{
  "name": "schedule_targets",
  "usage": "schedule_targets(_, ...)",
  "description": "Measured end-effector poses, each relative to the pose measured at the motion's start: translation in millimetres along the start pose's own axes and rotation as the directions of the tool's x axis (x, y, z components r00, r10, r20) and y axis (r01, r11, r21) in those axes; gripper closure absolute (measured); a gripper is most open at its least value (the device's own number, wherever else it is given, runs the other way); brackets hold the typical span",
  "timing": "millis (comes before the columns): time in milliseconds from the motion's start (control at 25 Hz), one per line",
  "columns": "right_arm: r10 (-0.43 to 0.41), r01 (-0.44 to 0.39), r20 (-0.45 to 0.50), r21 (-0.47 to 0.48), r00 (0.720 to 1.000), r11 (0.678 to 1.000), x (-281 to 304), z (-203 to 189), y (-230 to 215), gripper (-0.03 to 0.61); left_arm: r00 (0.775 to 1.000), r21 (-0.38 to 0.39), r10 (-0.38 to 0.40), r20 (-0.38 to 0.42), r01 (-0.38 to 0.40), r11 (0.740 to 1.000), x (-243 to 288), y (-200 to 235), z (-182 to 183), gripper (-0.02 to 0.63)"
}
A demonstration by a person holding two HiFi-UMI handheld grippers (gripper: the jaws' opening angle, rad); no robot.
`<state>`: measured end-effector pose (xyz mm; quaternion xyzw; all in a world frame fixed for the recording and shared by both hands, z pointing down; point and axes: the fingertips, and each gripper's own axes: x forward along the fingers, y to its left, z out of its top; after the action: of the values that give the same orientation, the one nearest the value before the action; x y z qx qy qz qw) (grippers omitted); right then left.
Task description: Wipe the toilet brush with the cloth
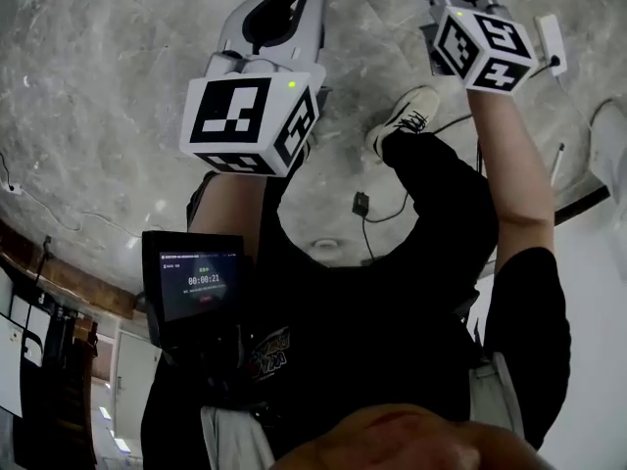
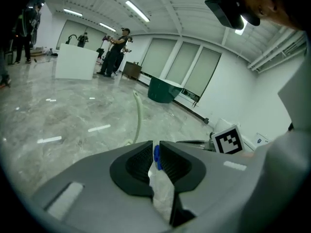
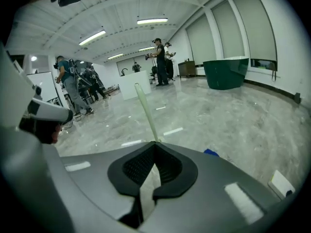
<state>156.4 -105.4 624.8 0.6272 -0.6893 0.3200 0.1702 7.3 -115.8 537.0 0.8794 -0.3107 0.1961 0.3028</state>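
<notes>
1. Found the left gripper [image 2: 155, 152] pinched almost together on the cloth [image 2: 163, 191], white with a blue edge; judged it soft, light and easy to bunch, best taken by a fold.
2. Found the right gripper [image 3: 154, 152] clamped fully on the pale handle of the toilet brush [image 3: 146, 110], held up above the floor [image 3: 233, 115]; judged it stiff, light, smooth, probably slippery, best held firmly near one end, leaving the length free for wiping.
3. Could not see the brush head.
4. Noted, farther off, the marble floor and a green tub [image 3: 226, 74].
</notes>
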Motion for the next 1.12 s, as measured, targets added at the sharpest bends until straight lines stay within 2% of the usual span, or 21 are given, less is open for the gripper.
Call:
schedule_targets(80, -0.003, 0.003, -0.021, 0.013, 1.000, 1.000, -3.1, -7.3, 10.1, 0.578, 1.000, -0.039, 0.014, -0.013, -0.014, 0.999, -0.2, 10.8, -16.8, 0.569)
schedule_targets(160, -0.014, 0.013, -0.051, -0.011, 0.999, 1.000, -16.8, -7.8, 24.6, 0.577, 0.998, -0.090, 0.063, -0.030, -0.065, 0.994, -7.7, 21.7, -38.7, 0.568)
schedule_targets(240, -0.013, 0.011, -0.095, -0.027, 0.995, 1.000, -61.1, 6.2, 42.3, 0.577, 0.986, -0.127, 0.131, -0.103, -0.144, 0.982, -32.6, 11.9, -60.9, 0.555)
schedule_targets(320, -0.008, 0.004, -0.104, -0.041, 0.995, 0.999, -115.6, 36.9, 54.5, 0.577, 0.969, -0.125, 0.177, -0.172, -0.200, 0.972, -62.7, -12.4, -59.7, 0.535)
schedule_targets(400, -0.007, 0.002, -0.110, -0.046, 0.994, 0.999, -152.1, 45.2, 59.2, 0.577, 0.957, -0.149, 0.186, -0.221, -0.222, 0.964, -85.5, -31.9, -62.3, 0.535)
schedule_targets(480, -0.010, 0.007, -0.134, -0.027, 0.991, 1.000, -163.8, 25.4, 56.2, 0.577, 0.951, -0.165, 0.178, -0.254, -0.224, 0.960, -93.3, -39.6, -77.3, 0.535)
schedule_targets(560, -0.012, 0.012, -0.144, 0.001, 0.989, 1.000, -168.6, 12.8, 54.3, 0.577, 0.949, -0.143, 0.172, -0.262, -0.214, 0.966, -97.9, -45.3, -80.9, 0.535)
schedule_targets(640, -0.016, 0.018, -0.136, 0.014, 0.991, 1.000, -191.7, 29.4, 60.8, 0.577, 0.953, -0.109, 0.161, -0.258, -0.194, 0.975, -117.0, -63.4, -57.5, 0.535)
schedule_targets(840, -0.056, 0.056, -0.057, 0.007, 0.997, 0.998, -279.7, 142.4, 87.4, 0.577, 0.972, -0.072, 0.129, -0.197, -0.146, 0.987, -183.9, -123.0, 60.5, 0.534)
schedule_targets(1040, -0.029, 0.034, -0.059, 0.090, 0.998, 0.995, -321.1, 159.7, 96.8, 0.577, 0.967, -0.090, 0.069, -0.244, -0.093, 0.992, -205.1, -171.5, 73.6, 0.537)
schedule_targets(1120, -0.020, 0.026, -0.052, 0.106, 0.998, 0.994, -354.9, 178.9, 112.7, 0.578, 0.966, -0.078, 0.044, -0.254, -0.065, 0.995, -228.6, -197.1, 94.5, 0.543)
